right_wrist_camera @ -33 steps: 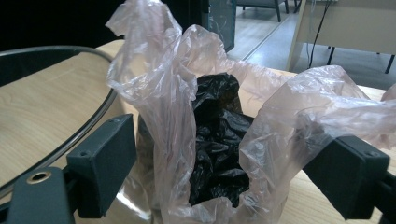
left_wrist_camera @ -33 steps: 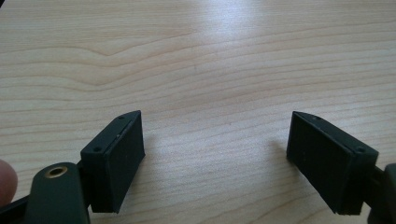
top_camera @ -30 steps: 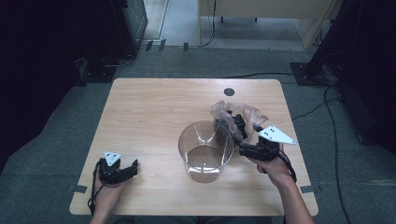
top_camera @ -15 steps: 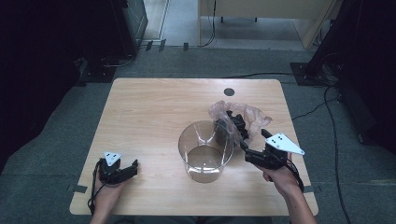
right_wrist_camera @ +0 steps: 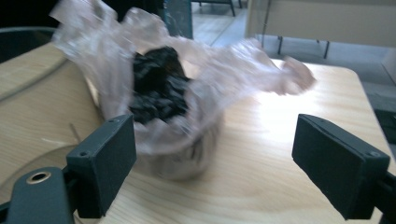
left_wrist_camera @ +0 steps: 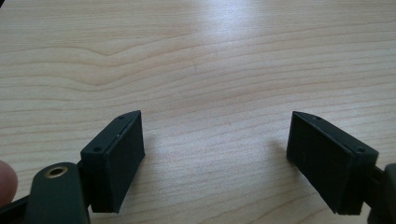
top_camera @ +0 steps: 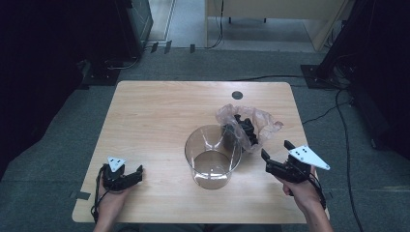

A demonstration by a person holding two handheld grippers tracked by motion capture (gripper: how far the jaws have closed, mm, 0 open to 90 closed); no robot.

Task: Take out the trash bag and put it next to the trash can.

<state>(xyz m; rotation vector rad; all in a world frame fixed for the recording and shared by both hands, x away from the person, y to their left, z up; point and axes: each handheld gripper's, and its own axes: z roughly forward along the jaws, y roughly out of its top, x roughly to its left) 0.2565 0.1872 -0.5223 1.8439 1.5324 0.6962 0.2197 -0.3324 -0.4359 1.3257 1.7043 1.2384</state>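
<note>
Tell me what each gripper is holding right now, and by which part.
Nothing is held. The right gripper is open, short of the plastic bag; the left gripper is open, with bare table between its fingers.

we count one light wooden bench (top_camera: pixel 159 125), one clear round glass bowl (top_camera: pixel 212 155), one crumpled clear plastic bag (top_camera: pixel 261 123) with a single clump of black pieces (top_camera: pixel 244 128) inside, and two black handheld tongs: left (top_camera: pixel 136 175), right (top_camera: pixel 275 155).

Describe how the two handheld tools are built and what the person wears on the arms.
Both the left tool and the right tool are black, with two flat rectangular jaws, a grey three-cornered plate with dark dots on top, and a black trailing cable. A brass-coloured eyelet sits beside one jaw. The forearms show no sleeves.
</note>
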